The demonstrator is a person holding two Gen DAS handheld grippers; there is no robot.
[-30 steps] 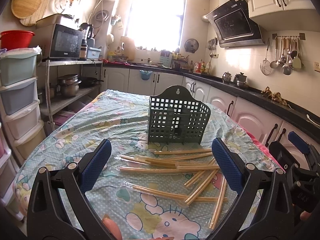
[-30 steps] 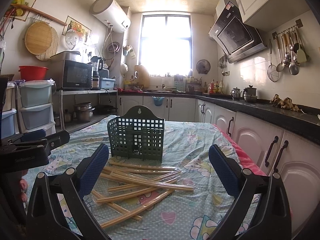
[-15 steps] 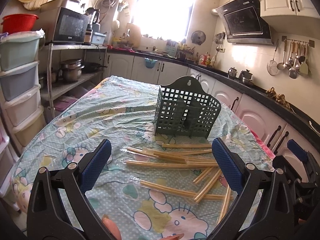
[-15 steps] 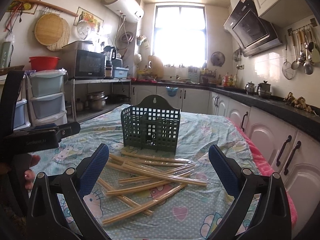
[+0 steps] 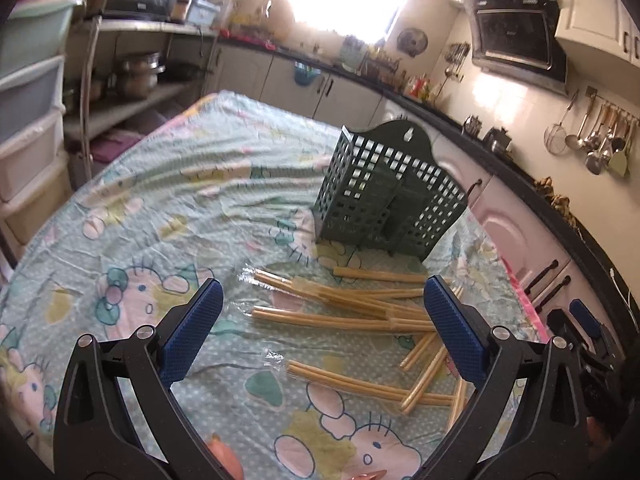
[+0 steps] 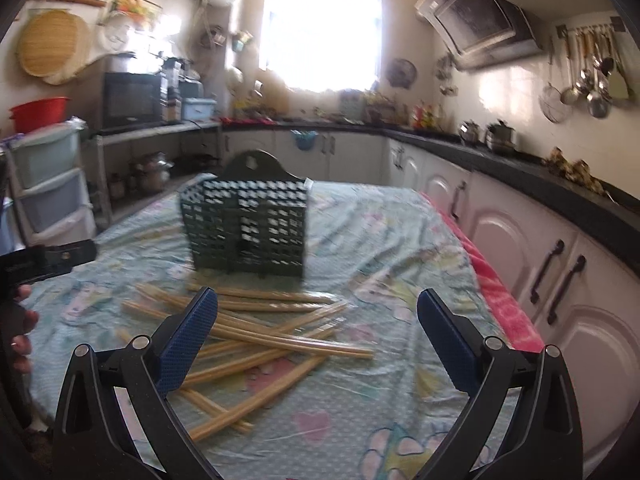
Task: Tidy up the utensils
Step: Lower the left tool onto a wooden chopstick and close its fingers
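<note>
**Chopsticks loose on the kitchen table**

In a sunlit kitchen, a cartoon-print tablecloth (image 5: 168, 208) covers the table. The left gripper (image 5: 320, 328) and right gripper (image 6: 318, 332) both hover with jaws spread wide, holding nothing. Wrapped chopsticks (image 5: 340, 316) lie scattered mid-tabletop beneath them; just beyond stands the green utensil basket (image 5: 384, 204), toward the far edge.

no legible text, perhaps from blur

One green utensil basket (image 5: 390, 204), two grippers, and roughly nine wrapped chopstick pairs (image 5: 344, 318) (overlapping, so uncertain).
</note>
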